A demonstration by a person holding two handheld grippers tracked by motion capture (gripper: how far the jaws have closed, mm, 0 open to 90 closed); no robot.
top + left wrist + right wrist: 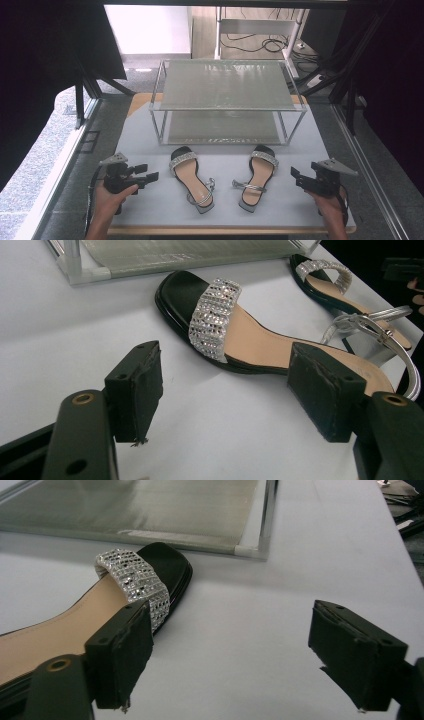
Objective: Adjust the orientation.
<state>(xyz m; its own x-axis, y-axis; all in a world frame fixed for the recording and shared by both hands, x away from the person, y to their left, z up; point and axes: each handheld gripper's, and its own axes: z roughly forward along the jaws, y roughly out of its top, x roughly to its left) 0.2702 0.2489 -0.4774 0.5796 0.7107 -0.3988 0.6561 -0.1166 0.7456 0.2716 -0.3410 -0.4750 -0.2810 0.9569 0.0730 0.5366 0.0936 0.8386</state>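
Two black sandals with rhinestone toe bands lie on the white table, toes toward the rack. The left sandal (pixel 191 175) (pixel 240 335) lies just right of my left gripper (pixel 148 175) (pixel 235 390), which is open and holds nothing. The right sandal (pixel 258 176) (pixel 90 610) lies left of my right gripper (pixel 295 177) (pixel 235 655), also open and empty. A silver ankle strap (pixel 380 330) curls at the heel of each sandal. The right sandal (pixel 330 282) lies farther off in the left gripper view.
A two-tier metal rack (pixel 227 100) with mesh shelves stands at the back of the table (pixel 150 210), both shelves bare. Cables lie on the floor (pixel 265 45) behind it. Dark frame posts (pixel 350 95) stand at both sides.
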